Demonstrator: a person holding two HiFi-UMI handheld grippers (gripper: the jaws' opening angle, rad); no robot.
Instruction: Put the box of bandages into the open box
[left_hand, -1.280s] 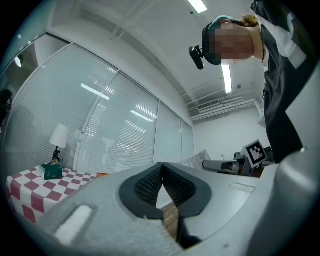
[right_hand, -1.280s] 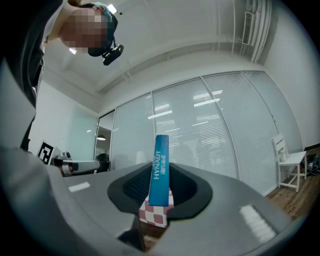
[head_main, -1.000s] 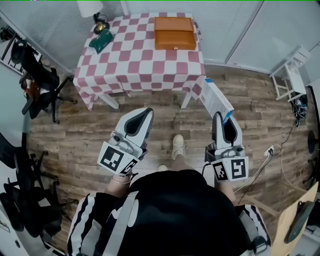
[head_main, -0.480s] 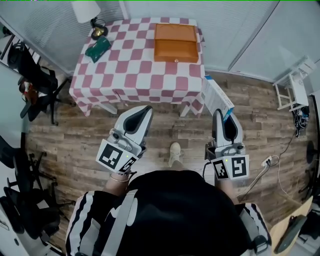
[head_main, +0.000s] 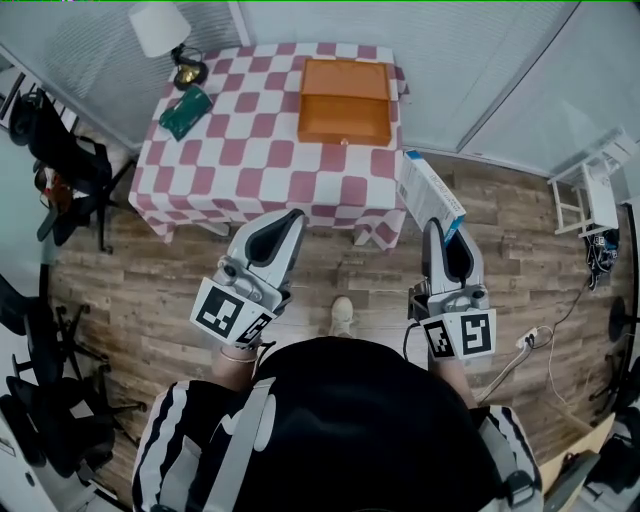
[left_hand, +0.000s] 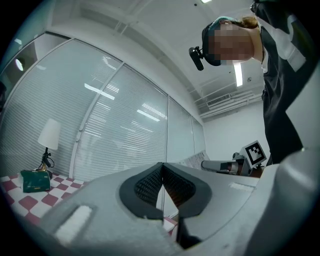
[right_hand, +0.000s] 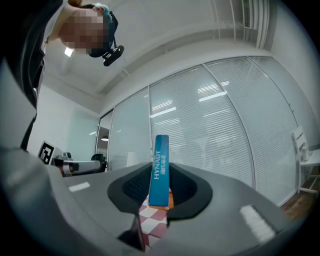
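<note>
In the head view my right gripper (head_main: 446, 243) is shut on a flat white and blue bandage box (head_main: 430, 195), which sticks up and forward past the table's near right corner. The right gripper view shows the box's blue edge (right_hand: 160, 170) upright between the pads. An open orange box (head_main: 344, 101) lies on the far right part of the red and white checked table (head_main: 250, 150). My left gripper (head_main: 287, 222) hangs over the wooden floor just short of the table, jaws together and nothing in them; the left gripper view (left_hand: 162, 172) shows the pads meeting.
A green pouch (head_main: 185, 110) and a white lamp (head_main: 160, 28) stand at the table's far left corner. Black chairs (head_main: 60, 160) crowd the left side. A white rack (head_main: 590, 190) and cables lie at the right. Glass walls with blinds stand behind the table.
The table and orange box have drawn nearer and lower in the head view as the person steps forward. Both grippers keep their pose, the bandage box still held.
</note>
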